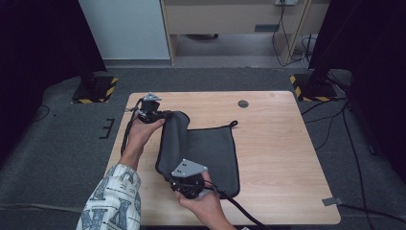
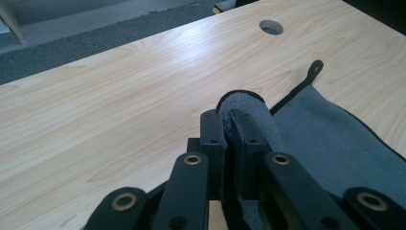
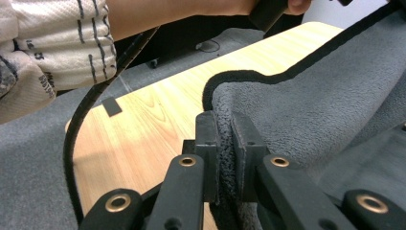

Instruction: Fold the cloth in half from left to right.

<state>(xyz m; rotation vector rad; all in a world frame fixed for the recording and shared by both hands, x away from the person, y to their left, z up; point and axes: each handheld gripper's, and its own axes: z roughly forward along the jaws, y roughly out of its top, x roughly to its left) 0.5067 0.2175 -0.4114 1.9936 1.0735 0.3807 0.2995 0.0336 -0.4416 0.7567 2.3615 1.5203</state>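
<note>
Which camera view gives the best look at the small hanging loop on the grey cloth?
The left gripper view: the loop lies flat on the bare table, clearly outlined. The high view shows it tiny, at the cloth's far right corner. In the right gripper view I can't find the loop, just folded cloth.

high view: overhead, facing forward | gripper views: close, low | shared: table [image 1: 268, 143]
</note>
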